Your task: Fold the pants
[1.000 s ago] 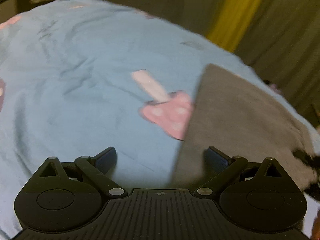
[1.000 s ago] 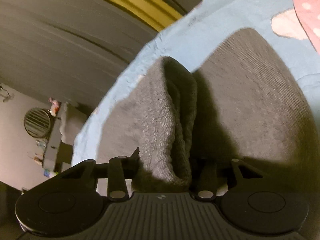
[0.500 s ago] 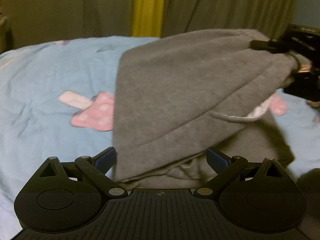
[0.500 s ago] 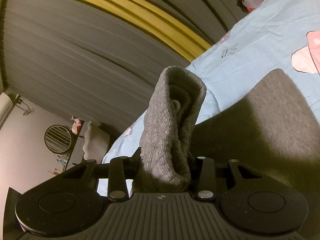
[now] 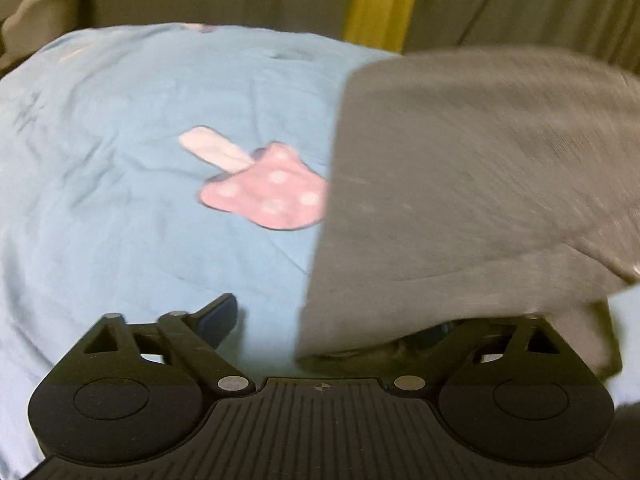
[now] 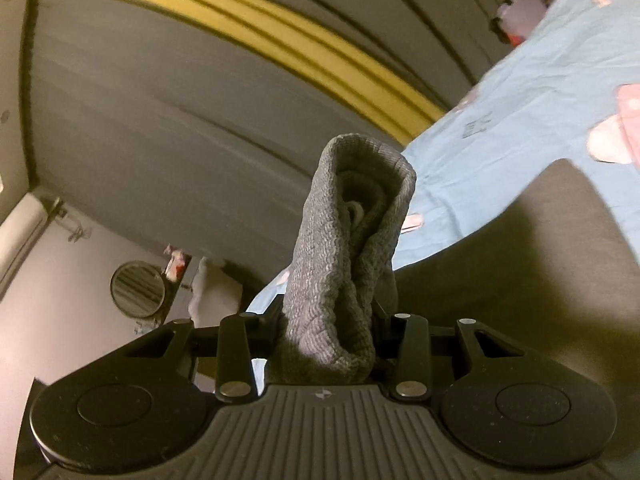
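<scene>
The fold is mid-way, as I judge it: the right gripper (image 6: 326,344) has its 2 fingers clamped on a bunched ribbed band of the grey pants (image 5: 472,184), probably the waistband or a cuff, and holds that end raised above the bed while the rest of the garment drapes down to the blue bedsheet (image 5: 132,184). In the right wrist view the pinched band stands up between the jaws as a thick roll, doubled over itself, with a coarse knitted rib; the body of the pants below it is a smoother, fleece-like grey.

The left gripper (image 5: 324,320) has its fingers spread wide. Its left finger (image 5: 218,318) shows over bare sheet, while the right one is hidden under the hanging edge of the pants, so it grips nothing. The cloth there is blurred.

The next move likely calls for carrying the raised end across and laying it on the flat part, with the left gripper either closing on the near edge or pinning it so the soft fabric does not slide or bunch.

The sheet is thin, lightly creased cotton with a pink mushroom print (image 5: 264,196). Behind the bed hang grey curtains with 1 yellow stripe (image 5: 382,0).
</scene>
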The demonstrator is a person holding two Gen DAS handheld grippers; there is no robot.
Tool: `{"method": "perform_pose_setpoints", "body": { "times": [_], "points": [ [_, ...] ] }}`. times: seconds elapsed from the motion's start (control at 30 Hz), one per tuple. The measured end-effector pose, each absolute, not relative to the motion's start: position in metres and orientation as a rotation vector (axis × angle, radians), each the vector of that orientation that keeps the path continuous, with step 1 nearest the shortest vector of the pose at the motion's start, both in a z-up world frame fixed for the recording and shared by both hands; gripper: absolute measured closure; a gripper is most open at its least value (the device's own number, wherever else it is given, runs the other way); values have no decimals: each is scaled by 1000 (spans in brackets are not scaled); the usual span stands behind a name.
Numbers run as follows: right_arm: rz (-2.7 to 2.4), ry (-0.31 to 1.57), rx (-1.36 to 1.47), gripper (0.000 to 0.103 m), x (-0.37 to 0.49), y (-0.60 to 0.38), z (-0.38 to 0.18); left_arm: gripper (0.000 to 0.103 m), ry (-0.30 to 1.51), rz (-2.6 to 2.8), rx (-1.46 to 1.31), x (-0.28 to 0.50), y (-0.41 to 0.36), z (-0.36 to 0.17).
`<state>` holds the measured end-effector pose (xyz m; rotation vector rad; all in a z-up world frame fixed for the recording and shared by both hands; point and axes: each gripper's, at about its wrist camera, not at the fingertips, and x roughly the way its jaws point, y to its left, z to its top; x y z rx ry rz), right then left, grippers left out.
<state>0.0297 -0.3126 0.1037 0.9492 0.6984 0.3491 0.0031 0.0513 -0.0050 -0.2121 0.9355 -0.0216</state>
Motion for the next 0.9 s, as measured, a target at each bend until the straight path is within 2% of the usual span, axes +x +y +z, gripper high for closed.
{"method": "perform_pose_setpoints", "body": {
  "times": [0.07, 0.17, 0.3, 0.43, 0.53, 0.9],
  "points": [
    [324, 712, 956, 64, 26, -320, 97, 32, 942, -28, -191, 4, 47, -6],
    [303, 729, 956, 64, 22, -324, 89, 50, 990, -20, -114, 8, 36, -8],
    [292, 737, 946, 64, 18, -323, 83, 52, 997, -9, -150, 6, 43, -9],
    [289, 736, 927, 64, 14, -319, 86, 61, 994, 0, -152, 5, 44, -8],
    [288, 726, 908, 64, 11, -318, 90, 63, 970, 3, -141, 3, 42, -5],
    [259, 717, 864, 64, 4, -322, 81, 67, 965, -4, -135, -1, 43, -1]
  ]
}}
